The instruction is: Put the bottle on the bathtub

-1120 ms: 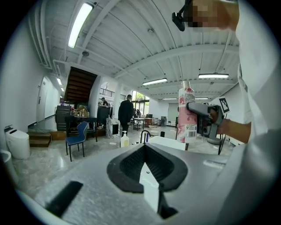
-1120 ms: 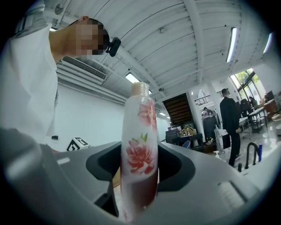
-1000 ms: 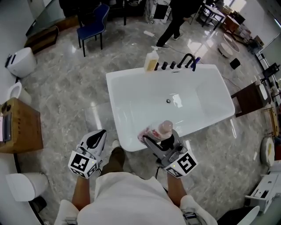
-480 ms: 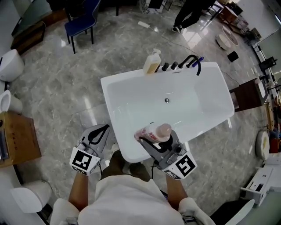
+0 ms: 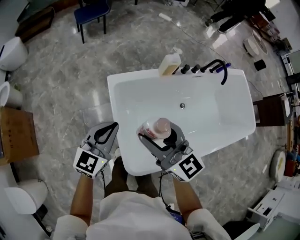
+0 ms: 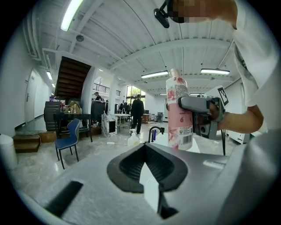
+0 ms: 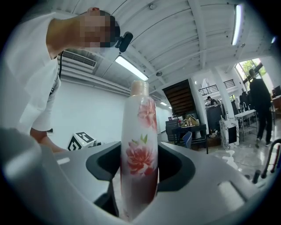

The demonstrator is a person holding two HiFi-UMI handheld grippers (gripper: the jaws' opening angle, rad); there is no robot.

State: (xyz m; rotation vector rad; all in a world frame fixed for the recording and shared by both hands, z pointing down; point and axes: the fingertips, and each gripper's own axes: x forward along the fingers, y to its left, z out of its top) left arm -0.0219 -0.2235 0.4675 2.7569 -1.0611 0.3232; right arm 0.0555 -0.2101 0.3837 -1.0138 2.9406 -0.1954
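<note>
A white bottle with a pink cap and red flower print stands upright between the jaws of my right gripper, which is shut on it. In the head view it hangs over the near left part of the white bathtub. The right gripper view shows the bottle filling the gap between the jaws. My left gripper is shut and holds nothing, just left of the tub's near corner. The left gripper view shows the bottle held upright at its right.
A yellow soap dispenser and a black faucet with knobs stand on the tub's far rim. Around it on the marble floor are a blue chair, white toilets, a wooden box and a dark stand.
My right gripper has carried the bottle from the tub's near rim leftward and farther over the basin. The left gripper has stayed beside the tub's near left corner.
</note>
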